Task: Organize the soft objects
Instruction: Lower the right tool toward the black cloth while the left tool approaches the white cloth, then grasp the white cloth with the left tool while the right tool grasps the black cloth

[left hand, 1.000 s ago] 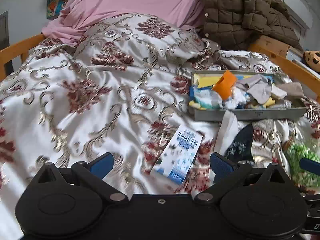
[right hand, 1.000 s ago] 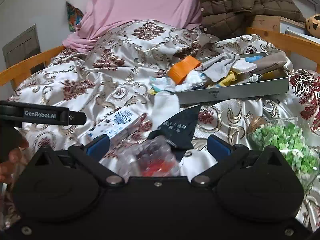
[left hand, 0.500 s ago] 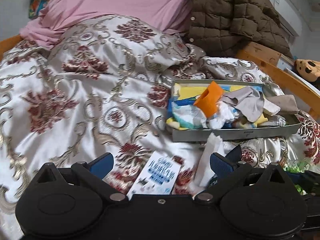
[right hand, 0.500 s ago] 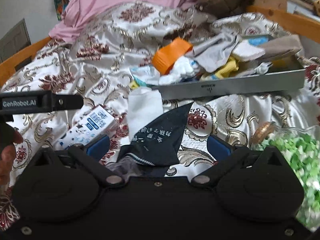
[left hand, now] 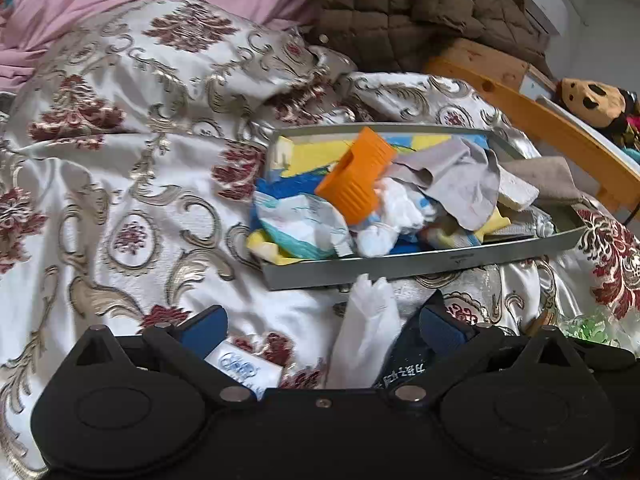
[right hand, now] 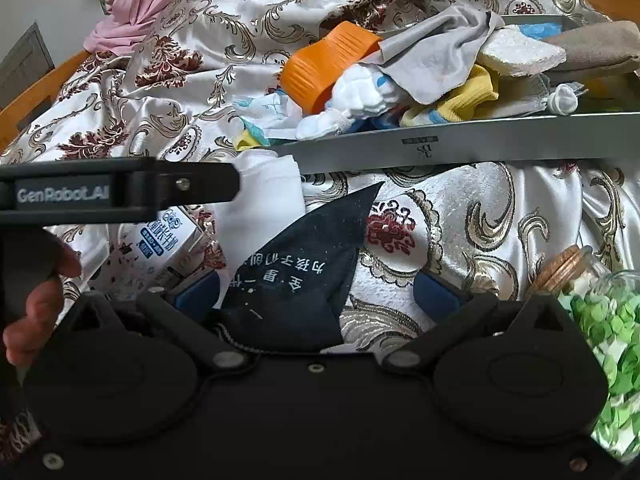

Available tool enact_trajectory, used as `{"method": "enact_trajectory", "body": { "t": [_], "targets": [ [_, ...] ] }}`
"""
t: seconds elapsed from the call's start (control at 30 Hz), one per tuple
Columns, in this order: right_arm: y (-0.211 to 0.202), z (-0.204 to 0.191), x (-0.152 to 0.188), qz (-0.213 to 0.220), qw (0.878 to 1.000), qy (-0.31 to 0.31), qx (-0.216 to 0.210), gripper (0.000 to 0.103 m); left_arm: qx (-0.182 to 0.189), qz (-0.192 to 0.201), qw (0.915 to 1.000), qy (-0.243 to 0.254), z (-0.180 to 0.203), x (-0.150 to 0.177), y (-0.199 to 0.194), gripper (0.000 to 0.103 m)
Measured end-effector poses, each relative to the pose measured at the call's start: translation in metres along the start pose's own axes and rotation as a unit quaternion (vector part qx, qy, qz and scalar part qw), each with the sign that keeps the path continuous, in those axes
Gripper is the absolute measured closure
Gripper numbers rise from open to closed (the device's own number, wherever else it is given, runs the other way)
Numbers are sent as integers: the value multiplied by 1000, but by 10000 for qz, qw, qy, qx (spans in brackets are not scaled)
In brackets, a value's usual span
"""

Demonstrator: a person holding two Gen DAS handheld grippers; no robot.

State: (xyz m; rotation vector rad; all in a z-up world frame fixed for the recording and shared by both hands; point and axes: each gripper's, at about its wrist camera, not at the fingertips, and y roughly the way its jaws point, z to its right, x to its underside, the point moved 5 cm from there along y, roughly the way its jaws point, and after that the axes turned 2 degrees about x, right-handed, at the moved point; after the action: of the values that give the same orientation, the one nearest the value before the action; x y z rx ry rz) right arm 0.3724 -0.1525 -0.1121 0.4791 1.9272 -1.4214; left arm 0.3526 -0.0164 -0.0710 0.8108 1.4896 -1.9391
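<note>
Under me, the bed's satin bedspread (left hand: 120, 184) ripples in cream with gold scrolls and maroon medallions. On it toward the right side sits a shallow grey metal tray (right hand: 460, 144), heaped: a ribbed orange plastic piece (left hand: 358, 174), a limp grey cloth (left hand: 460, 184), a crumpled white plush bit (right hand: 360, 98), yellow knit fabric (right hand: 460, 98). Just before the tray's near wall lie a white rolled sock (right hand: 268, 196) and a dark navy cloth (right hand: 300, 276) with white lettering, pointed like a triangle. My right gripper (right hand: 316, 294) stands spread wide, the navy cloth between its blue pads, nothing pinched. My left gripper (left hand: 320, 326) gapes too, over the sock and a printed carton (right hand: 168, 240). A corked glass jar (right hand: 592, 304) of green bits lies at right.
</note>
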Motion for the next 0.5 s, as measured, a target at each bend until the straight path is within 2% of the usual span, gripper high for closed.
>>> {"method": "enact_trajectory", "body": {
  "t": [0.13, 0.3, 0.5],
  "targets": [
    [2, 1, 2, -68, 10000, 64, 8, 3, 35, -100, 9997, 235, 8, -4, 9, 6],
    [8, 3, 3, -188, 9997, 130, -38, 17, 11, -265, 9986, 450, 13, -7, 16, 15],
    [13, -5, 4, -282, 9996, 33, -36, 27, 81, -420, 9980, 465, 17, -9, 21, 27]
  ]
}}
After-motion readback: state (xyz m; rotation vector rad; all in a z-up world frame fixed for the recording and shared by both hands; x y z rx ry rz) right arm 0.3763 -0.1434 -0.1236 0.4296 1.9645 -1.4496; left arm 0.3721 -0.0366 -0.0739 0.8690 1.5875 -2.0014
